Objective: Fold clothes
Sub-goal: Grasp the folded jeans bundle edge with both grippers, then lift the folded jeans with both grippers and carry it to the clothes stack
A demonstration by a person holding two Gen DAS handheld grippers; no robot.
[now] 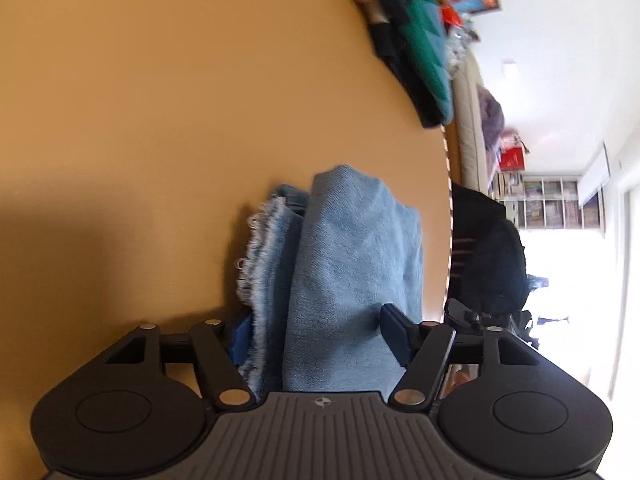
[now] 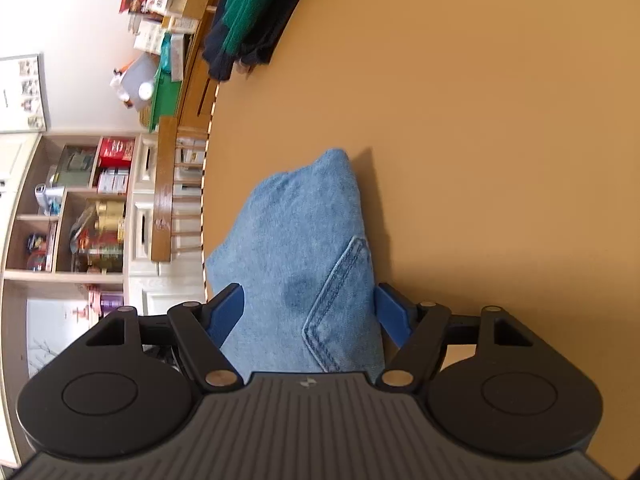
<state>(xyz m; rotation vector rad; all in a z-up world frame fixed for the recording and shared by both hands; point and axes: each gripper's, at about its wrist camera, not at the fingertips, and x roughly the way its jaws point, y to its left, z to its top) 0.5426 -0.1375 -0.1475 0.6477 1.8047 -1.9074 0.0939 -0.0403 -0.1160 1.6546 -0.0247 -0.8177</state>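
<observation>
Both-handed, left tool (image 1: 320, 332) and right tool (image 2: 310, 312) each clamp folded jeans (image 2: 304, 248) (no legible labels) over the table (image 2: 500, 140)

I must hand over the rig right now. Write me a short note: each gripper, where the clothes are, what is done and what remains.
Left gripper: shut on the denim garment, near its frayed hem.
Right gripper: shut on the same garment, by a stitched pocket.
The denim hangs bunched over the tan table.
Green and dark clothes lie at the far edge.
Done: both grips taken.
Left: lay the denim flat and fold it, probably the far clothes after.
</observation>
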